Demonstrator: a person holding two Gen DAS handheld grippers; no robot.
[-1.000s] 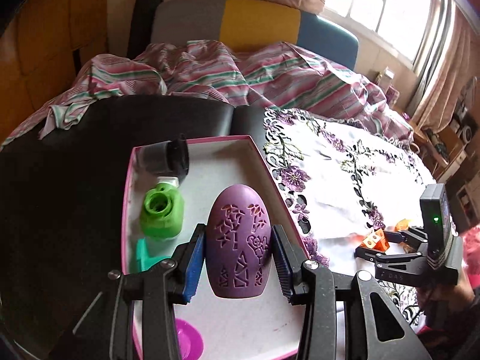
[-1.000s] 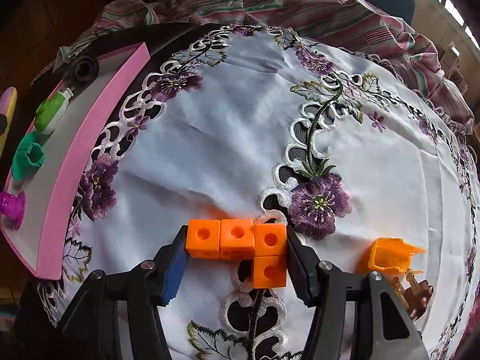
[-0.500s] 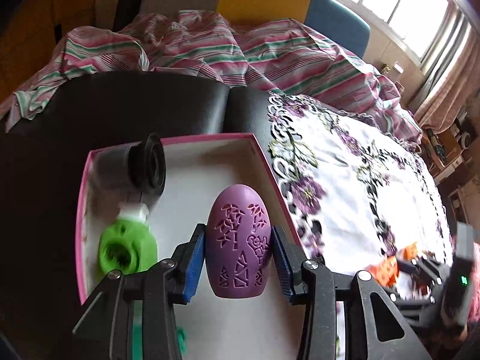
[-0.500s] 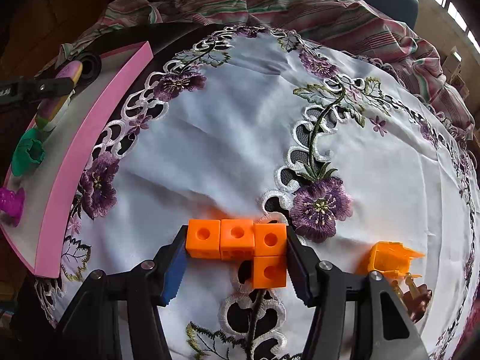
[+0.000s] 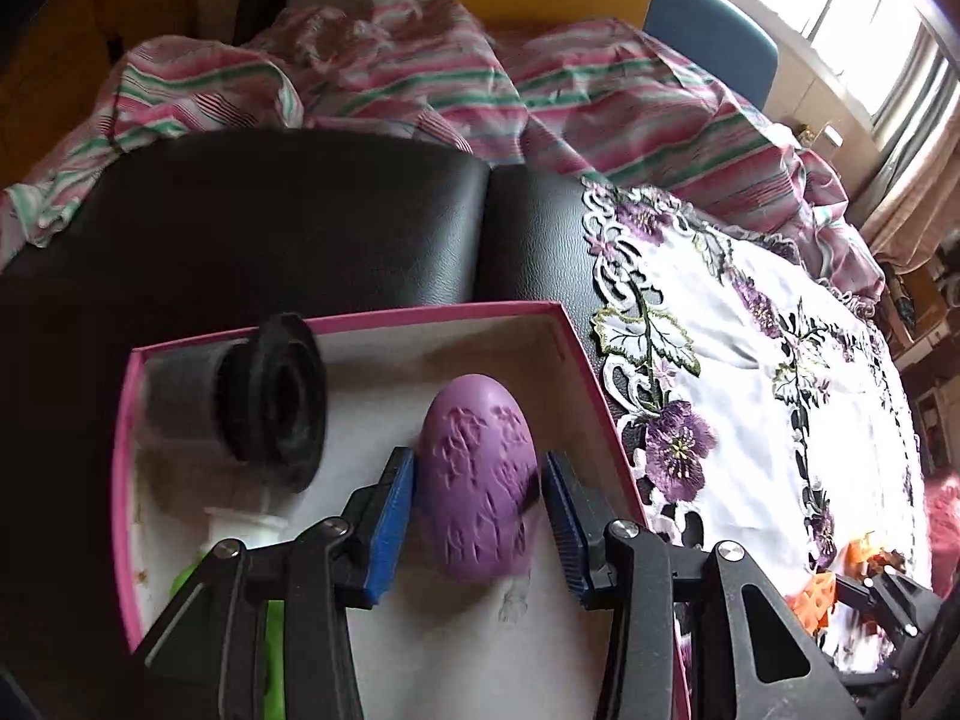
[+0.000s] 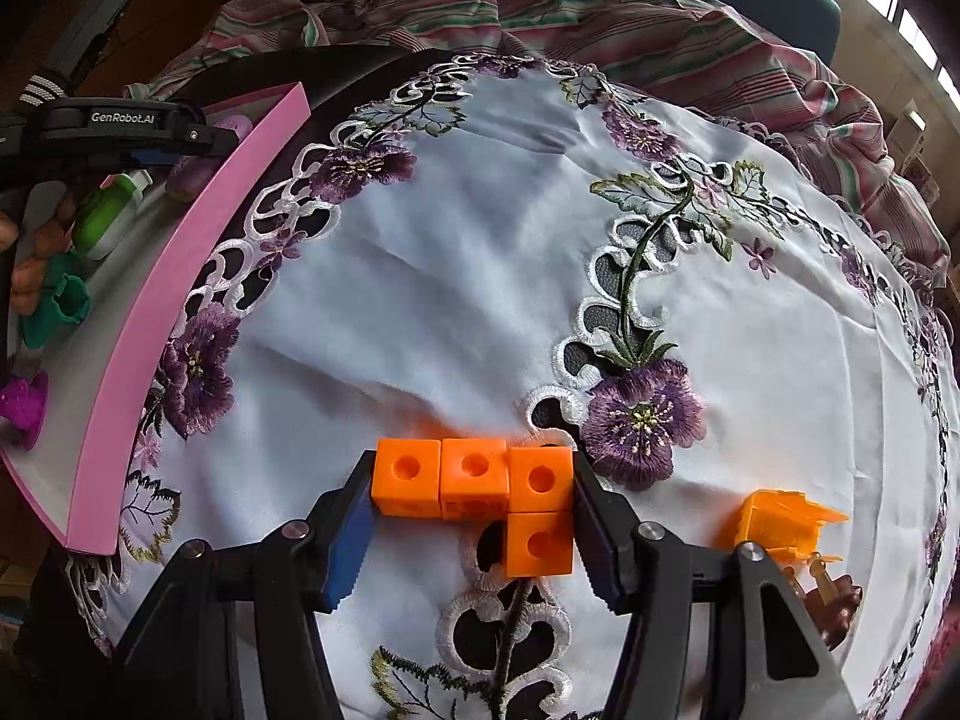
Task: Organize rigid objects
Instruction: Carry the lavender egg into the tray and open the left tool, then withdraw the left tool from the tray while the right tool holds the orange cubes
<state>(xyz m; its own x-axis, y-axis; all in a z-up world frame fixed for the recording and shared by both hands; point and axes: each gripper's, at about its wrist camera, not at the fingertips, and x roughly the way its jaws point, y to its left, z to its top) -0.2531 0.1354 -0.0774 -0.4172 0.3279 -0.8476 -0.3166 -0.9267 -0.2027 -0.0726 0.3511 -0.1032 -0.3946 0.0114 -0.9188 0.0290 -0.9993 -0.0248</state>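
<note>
Purple: 1 egg-shaped plastic shell w/ cut-out pattern (image 5: pixel 477 486), lying on the white floor of the pink-walled box (image 5: pixel 336 324), blurred; sits between the blue pads of the left gripper (image 5: pixel 479 525).
Left claw: jaws have just been opening; left pad about touching the egg, right pad a small gap off it, so not clamped.
Box contents (left view): 1 black round cap on a grey cylinder (image 5: pixel 273 402) at 10 o'clock of the egg; 1 green-and-white plastic piece (image 5: pixel 264 546) at 8 o'clock, mostly behind the gripper.
Box contents (right view): green piece, 1 teal ring-like piece (image 6: pixel 60 306), 1 magenta piece (image 6: pixel 24 405), purple egg partly behind the left gripper's arm.
Orange: 4 linked plastic cubes (image 6: pixel 504 492), 3 in a row + 1 under the right-end cube, each w/ a round hole.
Right claw: right gripper (image 6: pixel 474 531) partly open, both pads pressed on the ends of the cube row; cubes over the embroidered white tablecloth (image 6: pixel 480 276).
Other: 1 orange open-lidded plastic box (image 6: pixel 780 525) at 3 o'clock of the cubes; 1 brown piece (image 6: pixel 837 603) at 4 o'clock, shape unclear.
</note>
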